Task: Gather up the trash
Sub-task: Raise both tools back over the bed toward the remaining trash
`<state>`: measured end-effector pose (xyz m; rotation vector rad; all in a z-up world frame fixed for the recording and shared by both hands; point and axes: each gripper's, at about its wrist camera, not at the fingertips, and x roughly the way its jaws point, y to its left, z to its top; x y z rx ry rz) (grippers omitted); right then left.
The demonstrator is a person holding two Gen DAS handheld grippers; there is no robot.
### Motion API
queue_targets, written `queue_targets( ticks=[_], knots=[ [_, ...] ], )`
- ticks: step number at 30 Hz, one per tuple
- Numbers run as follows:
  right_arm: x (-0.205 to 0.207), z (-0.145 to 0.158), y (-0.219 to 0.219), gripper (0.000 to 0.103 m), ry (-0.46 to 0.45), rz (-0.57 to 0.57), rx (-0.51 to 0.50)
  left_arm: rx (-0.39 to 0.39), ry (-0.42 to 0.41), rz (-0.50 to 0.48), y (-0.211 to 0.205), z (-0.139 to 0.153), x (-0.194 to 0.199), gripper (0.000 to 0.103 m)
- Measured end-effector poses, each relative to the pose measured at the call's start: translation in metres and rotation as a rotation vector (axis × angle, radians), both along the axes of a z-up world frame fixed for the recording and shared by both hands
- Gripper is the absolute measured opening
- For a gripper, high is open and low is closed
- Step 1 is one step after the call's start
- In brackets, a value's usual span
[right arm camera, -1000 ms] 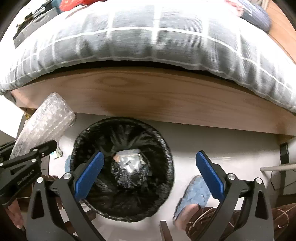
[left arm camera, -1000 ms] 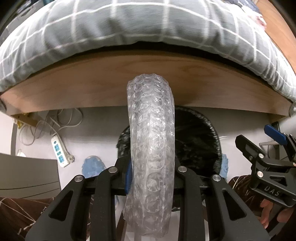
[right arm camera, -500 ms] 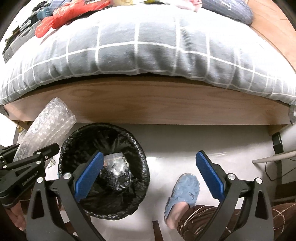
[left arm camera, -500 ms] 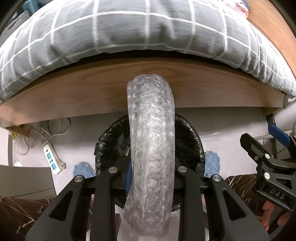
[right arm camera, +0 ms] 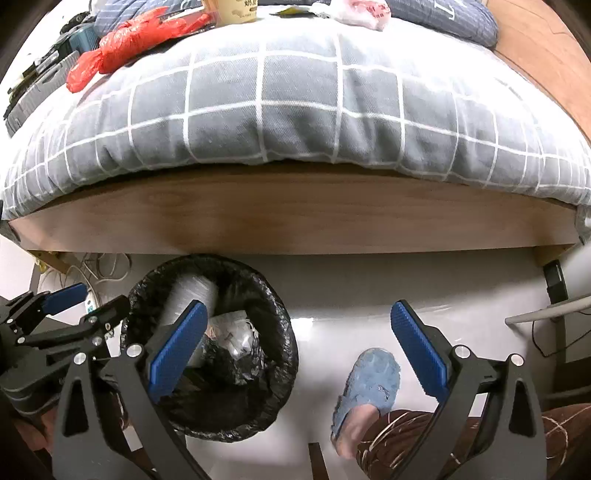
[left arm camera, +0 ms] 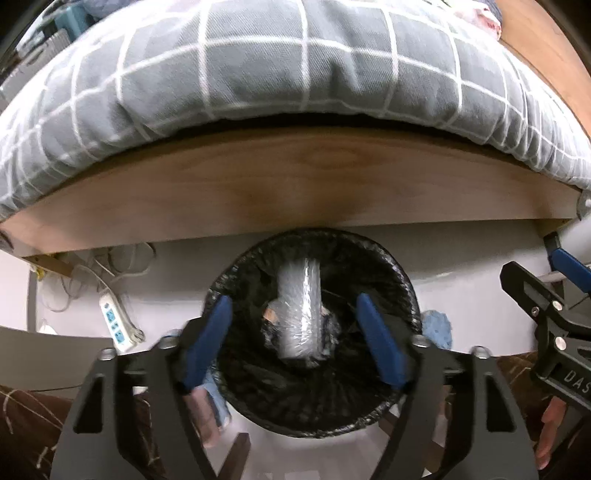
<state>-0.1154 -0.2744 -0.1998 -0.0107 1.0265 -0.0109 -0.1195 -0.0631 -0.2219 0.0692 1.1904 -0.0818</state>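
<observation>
A roll of bubble wrap (left arm camera: 301, 314) lies blurred inside the black-lined trash bin (left arm camera: 402, 288), clear of my pads. My left gripper (left arm camera: 295, 332) hangs over the bin with its jaws opening and nothing between them. The right wrist view shows the same roll (right arm camera: 190, 295) leaning against the bin's left wall (right arm camera: 284, 354), on other crumpled plastic. My right gripper (right arm camera: 299, 343) is open and empty above the floor just right of the bin. A red plastic bag (right arm camera: 129, 40) and a cup (right arm camera: 238, 11) lie on the bed.
A bed with a grey checked duvet (right arm camera: 295, 110) and a wooden side board (right arm camera: 295, 218) stands right behind the bin. A power strip (left arm camera: 114, 321) with cables lies on the floor at left. The person's foot in a blue slipper (right arm camera: 369, 380) is right of the bin.
My left gripper went from shut on the bubble wrap roll to open, and the roll dropped into the bin. The right gripper drew back, bringing more of the bed into view.
</observation>
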Motion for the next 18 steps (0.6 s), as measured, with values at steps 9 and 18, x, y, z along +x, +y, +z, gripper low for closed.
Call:
queue_targets(
  ticks=[9, 18],
  knots=[
    [0.001, 0.037, 0.008, 0.095, -0.102, 0.023, -0.025, 0.006, -0.1, 0.035, 0.01, 0.038, 0.003, 0.096],
    [-0.003, 0.085, 0.01, 0.095, -0.205, 0.027, -0.017, 0.007, -0.205, 0.024, 0.011, 0.081, 0.004, 0.097]
  ],
)
